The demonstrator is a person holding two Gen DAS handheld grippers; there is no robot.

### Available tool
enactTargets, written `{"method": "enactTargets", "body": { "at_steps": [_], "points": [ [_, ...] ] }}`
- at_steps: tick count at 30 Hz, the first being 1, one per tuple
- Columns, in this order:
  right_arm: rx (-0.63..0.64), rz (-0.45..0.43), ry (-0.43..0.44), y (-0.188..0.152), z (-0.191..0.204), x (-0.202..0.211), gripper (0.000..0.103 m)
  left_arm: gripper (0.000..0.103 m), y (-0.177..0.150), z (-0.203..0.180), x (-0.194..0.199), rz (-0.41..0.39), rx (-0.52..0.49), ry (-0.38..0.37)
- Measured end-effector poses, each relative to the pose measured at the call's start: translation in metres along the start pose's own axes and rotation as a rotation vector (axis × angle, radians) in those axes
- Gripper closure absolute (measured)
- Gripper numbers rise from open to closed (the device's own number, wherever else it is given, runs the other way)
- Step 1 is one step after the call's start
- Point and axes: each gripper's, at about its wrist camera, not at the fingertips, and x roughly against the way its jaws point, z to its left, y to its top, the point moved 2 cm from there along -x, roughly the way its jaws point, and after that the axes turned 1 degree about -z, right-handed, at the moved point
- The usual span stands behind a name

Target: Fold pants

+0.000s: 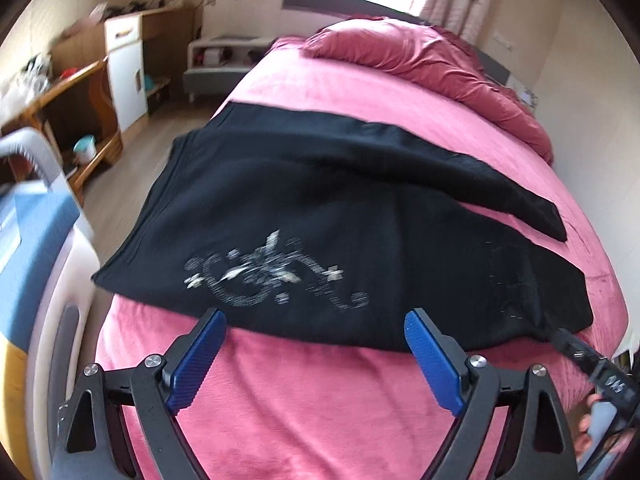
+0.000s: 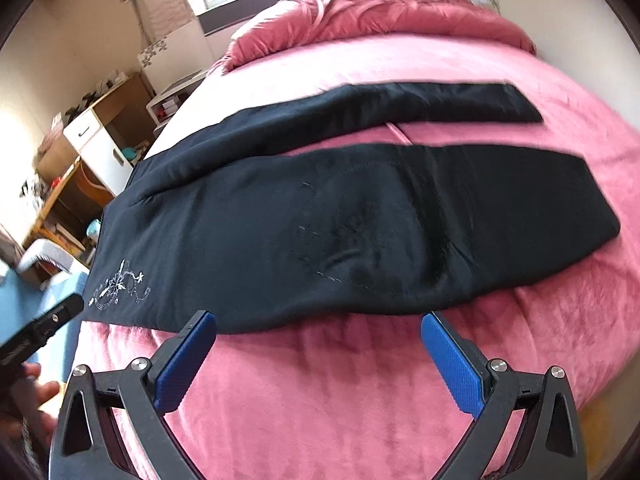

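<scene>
Black pants (image 1: pixel 304 216) (image 2: pixel 320 216) lie spread flat across a pink bed (image 1: pixel 320 392) (image 2: pixel 340 380), waist at the left, both legs running right with a gap between them. White embroidery (image 1: pixel 272 276) (image 2: pixel 120 290) marks the near leg by the waist. My left gripper (image 1: pixel 314 320) hovers open at the near hem of the waist end, nothing between its blue pads (image 1: pixel 196 364). Further along the near leg's edge, my right gripper (image 2: pixel 318 322) is open too, with its blue pads (image 2: pixel 456 368) empty. The other gripper's black body shows at the right edge (image 1: pixel 592 364) and the left edge (image 2: pixel 40 332).
A rumpled red duvet (image 1: pixel 432 64) (image 2: pixel 380 12) is piled at the bed's far end below a window. Wooden shelves and a white cabinet (image 1: pixel 124 68) (image 2: pixel 100 148) line the left wall. A blue and white object (image 1: pixel 36 248) stands close at the left. A hand (image 2: pixel 36 396) holds the left tool.
</scene>
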Motion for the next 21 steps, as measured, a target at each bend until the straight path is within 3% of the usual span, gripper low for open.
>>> {"method": "enactTargets", "body": {
  "at_steps": [5, 7, 13, 14, 16, 21],
  "points": [
    [-0.204, 0.001, 0.035, 0.0, -0.069, 0.006, 0.001, 0.004, -0.004, 0.047, -0.019, 0.051, 0.107, -0.01],
    [-0.319, -0.012, 0.026, 0.0, -0.107, 0.01, 0.01, 0.006, -0.004, 0.059, -0.028, 0.049, 0.166, -0.049],
    [-0.597, -0.052, -0.037, 0.002, -0.204, 0.004, 0.031, 0.035, -0.003, 0.098, -0.051, 0.059, 0.314, -0.105],
    [-0.611, -0.052, -0.045, 0.003, -0.212, 0.001, 0.033, 0.043, -0.005, 0.104, -0.048, 0.085, 0.327, -0.081],
    [-0.651, -0.047, -0.069, 0.008, -0.23, -0.009, 0.039, 0.047, -0.008, 0.118, -0.048, 0.111, 0.355, -0.05],
    [-0.691, -0.045, -0.079, 0.024, -0.244, -0.031, 0.047, 0.052, -0.008, 0.147, -0.052, 0.127, 0.477, -0.095]
  ]
}}
